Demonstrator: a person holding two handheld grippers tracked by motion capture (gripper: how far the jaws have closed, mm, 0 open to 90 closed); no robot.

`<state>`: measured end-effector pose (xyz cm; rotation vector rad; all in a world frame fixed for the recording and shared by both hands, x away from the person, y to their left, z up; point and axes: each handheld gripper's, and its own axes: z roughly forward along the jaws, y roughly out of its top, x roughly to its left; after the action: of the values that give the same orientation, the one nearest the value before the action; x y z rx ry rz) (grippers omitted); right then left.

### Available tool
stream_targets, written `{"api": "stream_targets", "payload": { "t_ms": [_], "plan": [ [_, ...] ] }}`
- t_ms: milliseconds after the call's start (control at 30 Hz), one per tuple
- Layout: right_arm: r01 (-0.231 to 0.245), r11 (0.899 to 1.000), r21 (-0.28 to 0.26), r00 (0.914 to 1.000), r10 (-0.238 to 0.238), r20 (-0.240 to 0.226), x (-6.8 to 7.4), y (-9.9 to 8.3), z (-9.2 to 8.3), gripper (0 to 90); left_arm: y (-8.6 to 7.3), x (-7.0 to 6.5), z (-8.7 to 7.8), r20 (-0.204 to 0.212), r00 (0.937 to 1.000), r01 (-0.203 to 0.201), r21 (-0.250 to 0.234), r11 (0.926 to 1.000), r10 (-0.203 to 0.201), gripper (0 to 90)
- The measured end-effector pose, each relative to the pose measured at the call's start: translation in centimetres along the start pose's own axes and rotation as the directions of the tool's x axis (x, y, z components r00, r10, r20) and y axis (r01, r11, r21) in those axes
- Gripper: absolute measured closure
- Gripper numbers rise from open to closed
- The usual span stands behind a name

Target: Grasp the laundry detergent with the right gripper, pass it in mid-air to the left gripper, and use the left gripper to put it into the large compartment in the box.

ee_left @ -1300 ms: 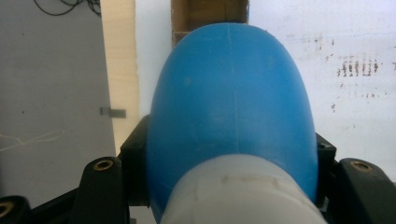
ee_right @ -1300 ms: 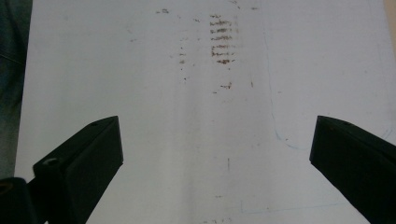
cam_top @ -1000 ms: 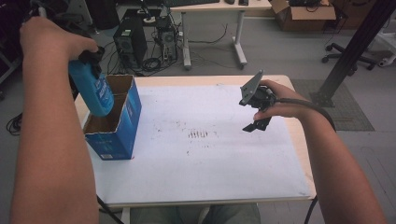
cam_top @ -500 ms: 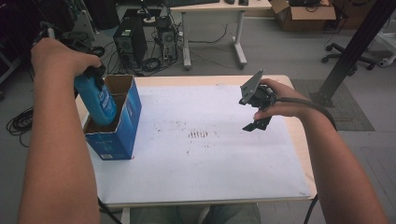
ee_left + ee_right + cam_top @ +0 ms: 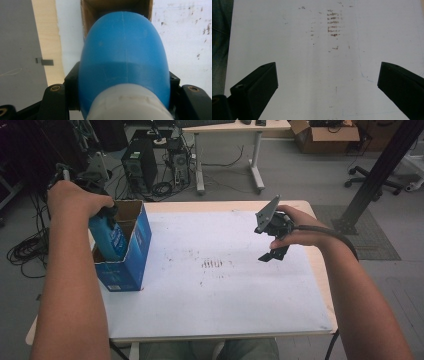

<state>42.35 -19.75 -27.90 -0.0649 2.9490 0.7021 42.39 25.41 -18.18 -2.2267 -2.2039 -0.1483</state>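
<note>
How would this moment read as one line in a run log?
left gripper: shut on blue bottle, partly inside blue cardboard box | right gripper: open, above table

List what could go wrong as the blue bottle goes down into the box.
1. The blue bottle is only partly inside the open blue box and sits close to its near wall; it may catch on the rim and jam.
2. The box stands at the table edge; a sideways push from the left gripper could tip it or slide it off.
3. The right gripper hangs open over the table, apart from the box, so nothing steadies it.
</note>
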Motion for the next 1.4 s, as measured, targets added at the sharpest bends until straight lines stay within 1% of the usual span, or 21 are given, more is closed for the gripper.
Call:
{"api": "stream_targets", "payload": {
  "t_ms": [200, 400, 633, 733, 900, 967, 1033, 1167, 1400],
  "plan": [
    [-0.003, 1.0, -0.002, 1.0, 0.003, 0.004, 0.1, -0.2, -0.1, 2.8, 0.0, 0.0, 1.7, 0.012, 0.9999, -0.004, 0.012, 0.9999, 0.004, 38.5],
    [-0.004, 1.0, -0.002, 1.0, 0.004, 0.004, 0.1, -0.2, -0.2, 2.8, -0.1, 0.2, 3.4, 0.008, 1.0, 0.0, 0.02, 0.9998, -0.001, 38.5],
    [-0.004, 1.0, -0.001, 1.0, 0.004, 0.001, 0.0, -0.1, 0.1, 2.8, -0.2, 0.0, 5.2, 0.013, 0.9999, -0.002, 0.02, 0.9998, 0.002, 38.5],
    [-0.003, 1.0, -0.001, 1.0, 0.003, -0.001, 0.0, -0.1, 0.2, 2.8, -0.2, -0.2, 5.9, 0.017, 0.9998, -0.01, 0.025, 0.9996, 0.01, 38.5],
    [-0.005, 1.0, -0.001, 1.0, 0.005, 0.0, 0.0, -0.2, 0.1, 2.8, -0.1, -0.3, 6.7, 0.023, 0.9997, -0.013, 0.029, 0.9995, 0.012, 38.5],
    [-0.004, 1.0, -0.004, 1.0, 0.004, 0.0, 0.0, -0.2, 0.1, 2.8, -0.1, -0.3, 7.0, 0.024, 0.9997, -0.007, 0.027, 0.9996, 0.007, 38.5],
    [-0.006, 1.0, -0.003, 1.0, 0.006, 0.0, 0.0, -0.3, 0.1, 2.8, -0.1, -0.3, 7.3, 0.022, 0.9996, -0.018, 0.029, 0.9994, 0.017, 38.4],
    [-0.006, 1.0, -0.003, 1.0, 0.006, -0.003, 0.0, -0.3, 0.3, 2.8, -0.1, -0.3, 8.0, 0.026, 0.9996, -0.011, 0.026, 0.9996, 0.011, 38.5],
    [-0.004, 1.0, -0.002, 1.0, 0.004, -0.005, 0.0, -0.2, 0.5, 2.8, -0.2, -0.1, 9.1, 0.019, 0.9998, -0.011, 0.031, 0.9995, 0.01, 38.5]
  ]
}}
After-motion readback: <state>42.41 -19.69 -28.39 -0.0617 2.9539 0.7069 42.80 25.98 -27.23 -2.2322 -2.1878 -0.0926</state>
